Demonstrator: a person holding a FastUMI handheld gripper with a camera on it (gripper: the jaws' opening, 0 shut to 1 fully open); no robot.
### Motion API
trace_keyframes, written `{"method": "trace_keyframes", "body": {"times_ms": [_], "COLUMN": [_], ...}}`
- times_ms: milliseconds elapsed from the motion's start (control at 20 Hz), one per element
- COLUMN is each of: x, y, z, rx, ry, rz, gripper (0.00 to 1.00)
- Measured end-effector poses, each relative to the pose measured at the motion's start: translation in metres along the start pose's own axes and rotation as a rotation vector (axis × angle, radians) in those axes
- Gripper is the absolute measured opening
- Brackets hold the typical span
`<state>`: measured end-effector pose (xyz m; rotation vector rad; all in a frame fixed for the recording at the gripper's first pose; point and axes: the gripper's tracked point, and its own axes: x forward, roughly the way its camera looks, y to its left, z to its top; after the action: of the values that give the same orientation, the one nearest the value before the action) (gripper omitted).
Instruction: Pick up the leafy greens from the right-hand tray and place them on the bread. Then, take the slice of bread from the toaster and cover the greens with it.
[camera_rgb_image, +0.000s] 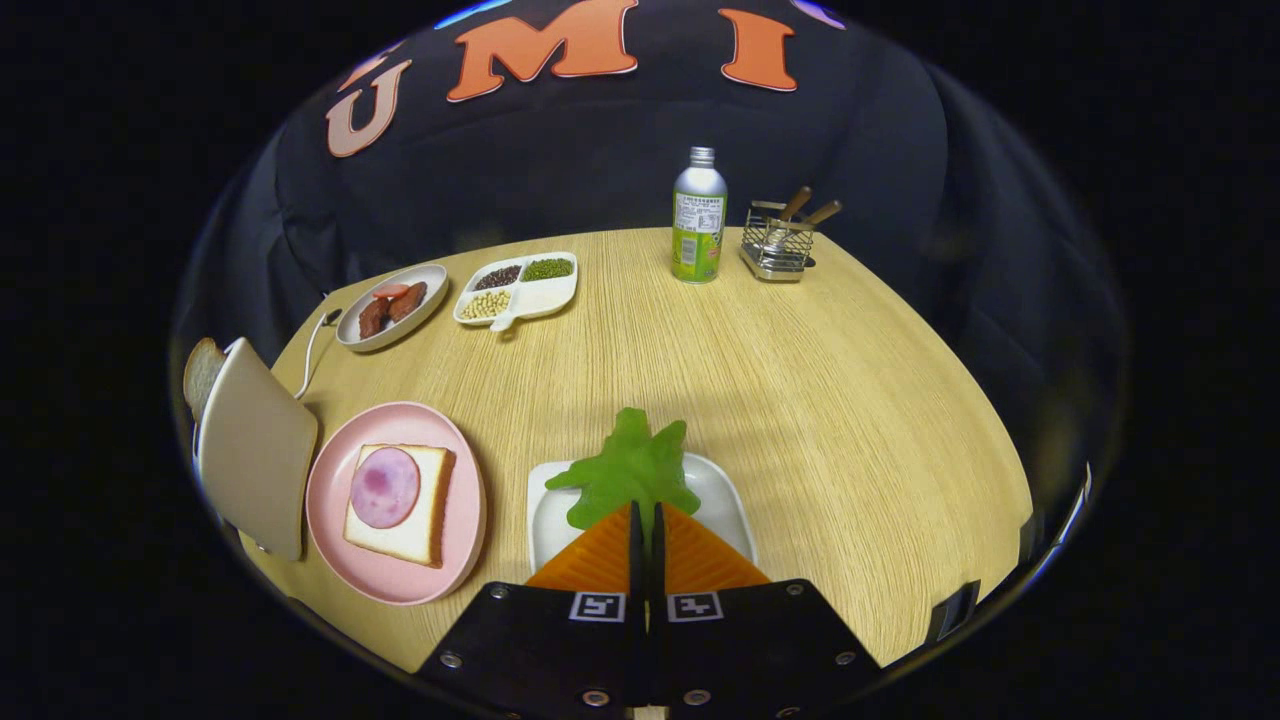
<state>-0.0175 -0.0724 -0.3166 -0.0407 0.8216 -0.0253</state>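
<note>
Gripper (645, 515) sits nearest, fingers pressed together on the base of the leafy greens (628, 468), clamped on the leaf. Greens stick up past the fingertips, over the white tray (720, 495); can't tell if they are lifted clear or resting on it.

Landmark is the pink plate (395, 580). It holds the bread (420, 535) with a round ham slice (385, 487) on top, no greens there yet. White tray is just right of the plate. Toaster (255, 450) is just left of the plate, touching or nearly so, with a bread slice (200, 372) poking out of its far end, untouched. Well beyond the plate: a grey dish of meat pieces (392, 303), a divided dish of beans (520, 285), a bottle (698, 215) and a wire caddy (778, 243).

Progress, judged: grasp on greens done, early stage. Left: carry greens over to the plate, drop them on the ham-topped bread, then fetch the toaster slice and cover.
</note>
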Motion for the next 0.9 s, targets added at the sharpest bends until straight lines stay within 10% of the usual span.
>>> {"method": "trace_keyframes", "body": {"times_ms": [900], "x": [-0.035], "y": [0.07], "z": [0.041], "rx": [-0.041], "ry": [-0.078], "rz": [0.092], "gripper": [0.01]}}
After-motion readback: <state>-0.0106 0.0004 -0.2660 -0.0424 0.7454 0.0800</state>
